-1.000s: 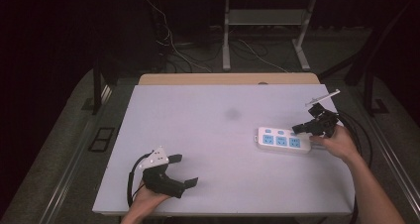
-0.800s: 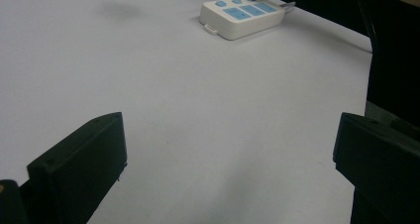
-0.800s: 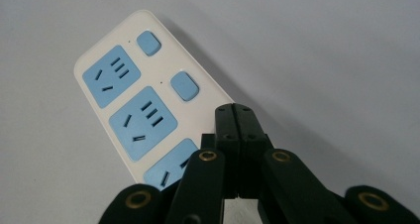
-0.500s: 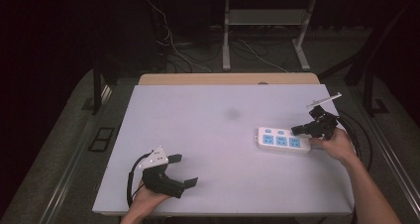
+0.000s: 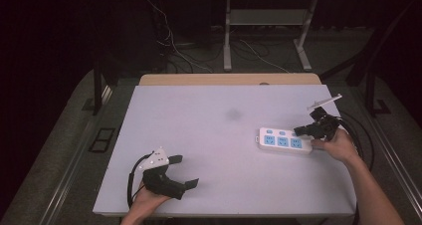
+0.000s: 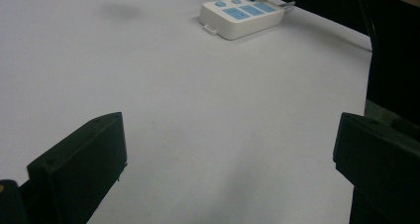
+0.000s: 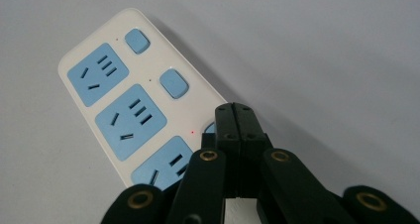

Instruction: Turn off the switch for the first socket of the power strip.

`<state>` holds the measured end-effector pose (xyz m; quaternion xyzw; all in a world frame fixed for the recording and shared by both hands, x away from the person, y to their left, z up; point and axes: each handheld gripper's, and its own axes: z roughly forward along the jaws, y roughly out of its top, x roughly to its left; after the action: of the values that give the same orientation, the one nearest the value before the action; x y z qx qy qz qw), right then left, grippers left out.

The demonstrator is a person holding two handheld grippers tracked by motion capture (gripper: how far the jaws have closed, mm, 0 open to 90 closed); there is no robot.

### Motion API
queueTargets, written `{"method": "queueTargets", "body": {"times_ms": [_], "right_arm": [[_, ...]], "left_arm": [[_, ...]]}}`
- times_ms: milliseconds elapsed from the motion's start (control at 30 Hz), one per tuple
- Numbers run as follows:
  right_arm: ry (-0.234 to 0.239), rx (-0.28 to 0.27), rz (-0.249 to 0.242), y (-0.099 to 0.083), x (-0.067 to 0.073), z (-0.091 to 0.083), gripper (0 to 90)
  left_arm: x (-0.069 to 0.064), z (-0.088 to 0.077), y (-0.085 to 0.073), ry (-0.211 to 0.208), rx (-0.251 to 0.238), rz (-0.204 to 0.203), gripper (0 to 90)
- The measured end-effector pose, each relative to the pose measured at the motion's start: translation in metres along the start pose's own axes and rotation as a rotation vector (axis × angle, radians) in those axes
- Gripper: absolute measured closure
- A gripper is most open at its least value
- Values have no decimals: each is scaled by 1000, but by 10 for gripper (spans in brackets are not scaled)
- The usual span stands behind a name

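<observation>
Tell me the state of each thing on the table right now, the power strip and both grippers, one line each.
power strip: lying flat on the table, sockets up, nothing plugged in; a small red light glows beside the switch nearest the right gripper.
right gripper: jaws shut, tips over that nearest blue switch; contact can't be judged.
left gripper: jaws open, nothing between them, low over the table's near left part.

overhead plus two jaw-level close-ups, shared power strip (image 5: pixel 284 141)

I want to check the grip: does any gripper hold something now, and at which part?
Nothing is held. The right gripper is shut, its tip over a switch of the power strip. The left gripper stands open above the table.
</observation>
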<state>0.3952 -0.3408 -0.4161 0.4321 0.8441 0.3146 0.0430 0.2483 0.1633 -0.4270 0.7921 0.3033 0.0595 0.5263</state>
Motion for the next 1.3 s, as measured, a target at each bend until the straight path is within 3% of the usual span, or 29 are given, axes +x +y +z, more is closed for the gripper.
{"method": "queueTargets", "body": {"times_ms": [300, 400, 533, 967, 1300], "right_arm": [[8, -12, 12, -2, -1, 0, 900], [-13, -2, -4, 1, 1, -2, 900], [4, -27, 13, 6, 0, -7, 900], [-16, -43, -3, 20, 8, -19, 900], [-25, -72, 17, 21, 17, -30, 900]], "left_arm": [[0, 0, 0, 0, 1, -1, 0], [0, 0, 0, 0, 2, -3, 0], [0, 0, 0, -1, -2, -5, 0], [1, -1, 0, 4, -9, -8, 0], [2, -2, 0, 4, -13, -13, 0]]}}
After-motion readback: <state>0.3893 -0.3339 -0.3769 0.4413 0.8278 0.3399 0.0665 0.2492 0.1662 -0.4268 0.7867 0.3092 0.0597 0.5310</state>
